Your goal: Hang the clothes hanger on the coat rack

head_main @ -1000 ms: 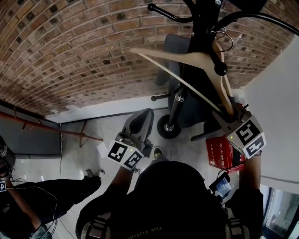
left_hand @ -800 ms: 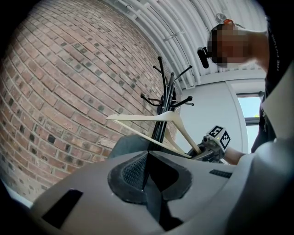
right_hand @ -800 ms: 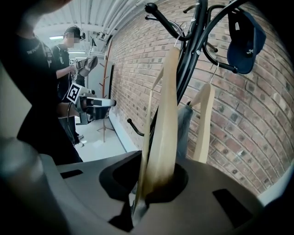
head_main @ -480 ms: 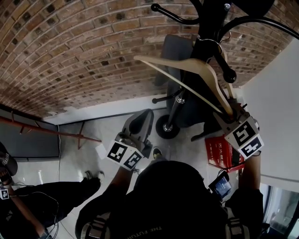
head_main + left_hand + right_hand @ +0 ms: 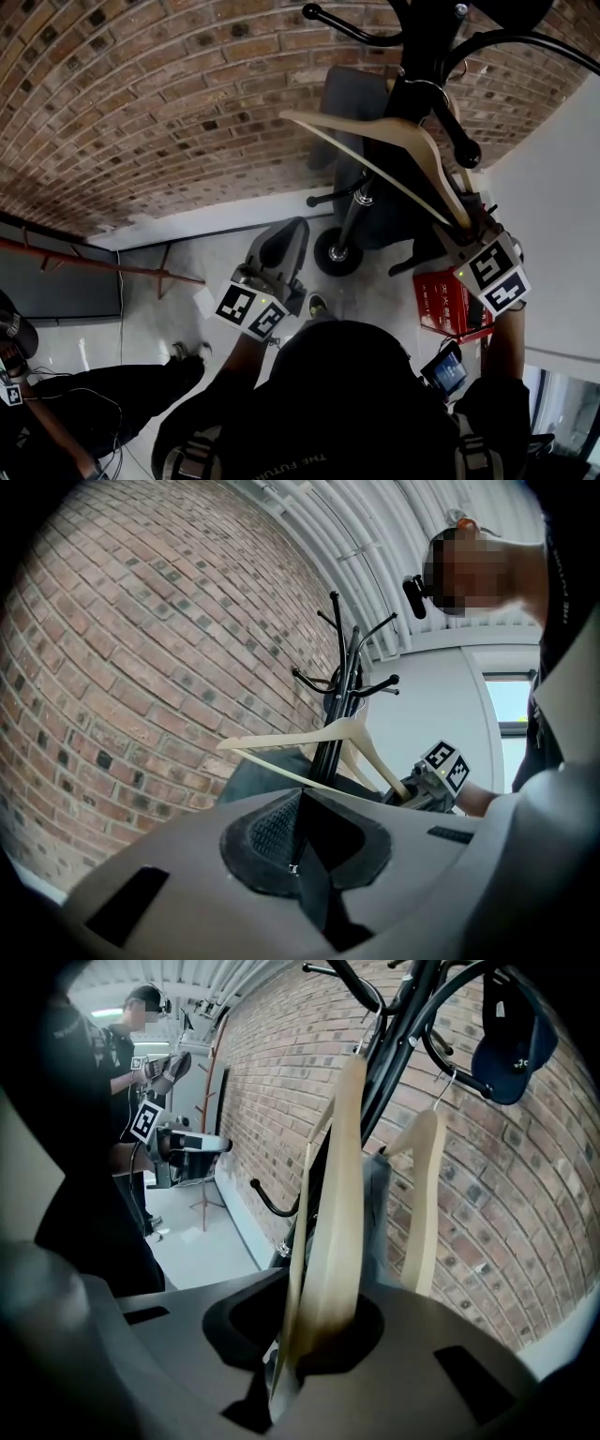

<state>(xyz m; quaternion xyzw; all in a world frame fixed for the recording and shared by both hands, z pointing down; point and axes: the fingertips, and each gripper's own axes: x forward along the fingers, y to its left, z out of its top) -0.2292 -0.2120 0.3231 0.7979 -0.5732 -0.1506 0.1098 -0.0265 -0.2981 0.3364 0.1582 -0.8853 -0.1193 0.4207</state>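
Right gripper [image 5: 466, 228] clamps one arm-end of the pale wooden clothes hanger [image 5: 375, 129]. I judge it light, stiff and smooth, and it may swivel. Left gripper [image 5: 296, 860] closed on nothing.

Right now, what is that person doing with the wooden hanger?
A person is hanging a pale wooden clothes hanger on the black metal coat rack. The right hand-held gripper is shut on one end of the hanger and holds its hook up by the rack's arms; I can't tell if it has caught yet. The left hand-held gripper is shut, empty, and waits lower down.
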